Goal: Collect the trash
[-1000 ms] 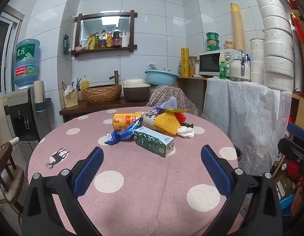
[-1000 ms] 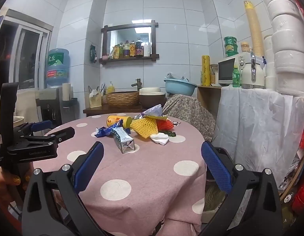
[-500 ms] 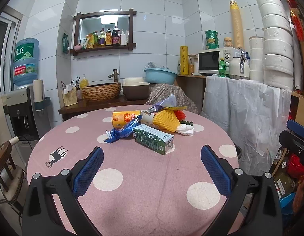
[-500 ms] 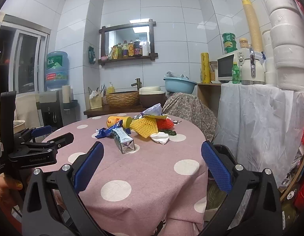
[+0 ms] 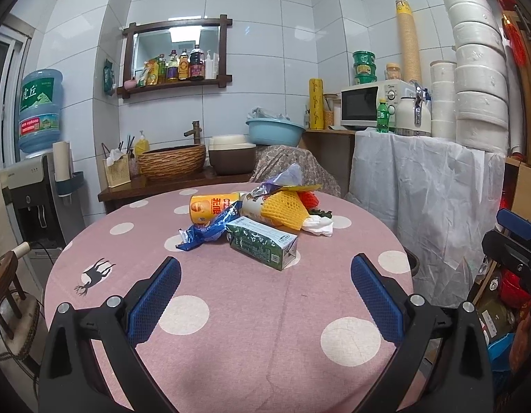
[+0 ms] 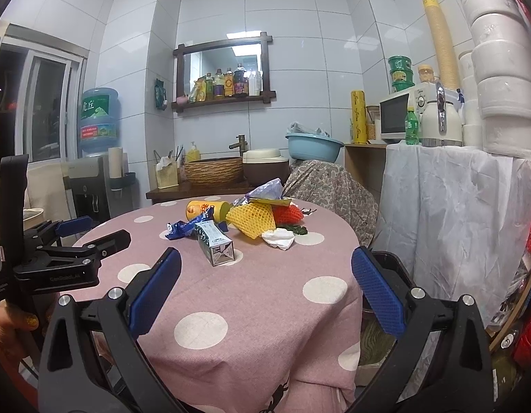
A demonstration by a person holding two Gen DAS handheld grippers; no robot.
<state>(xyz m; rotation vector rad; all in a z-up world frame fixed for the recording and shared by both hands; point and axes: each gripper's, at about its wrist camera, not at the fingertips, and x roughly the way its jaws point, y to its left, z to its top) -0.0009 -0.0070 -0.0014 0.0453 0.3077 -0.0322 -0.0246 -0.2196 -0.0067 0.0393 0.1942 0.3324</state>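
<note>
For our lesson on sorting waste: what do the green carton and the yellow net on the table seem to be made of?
Green carton: likely coated paperboard, with sharp folded edges and a printed, faintly glossy skin. Yellow net: probably soft foam mesh, with an open diamond lattice and a matte look.

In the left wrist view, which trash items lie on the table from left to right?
Blue wrapper → green carton → white tissue.

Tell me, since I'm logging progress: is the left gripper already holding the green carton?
No, the left gripper is open and empty, with the green carton lying on the pink tablecloth beyond its fingertips.
</note>
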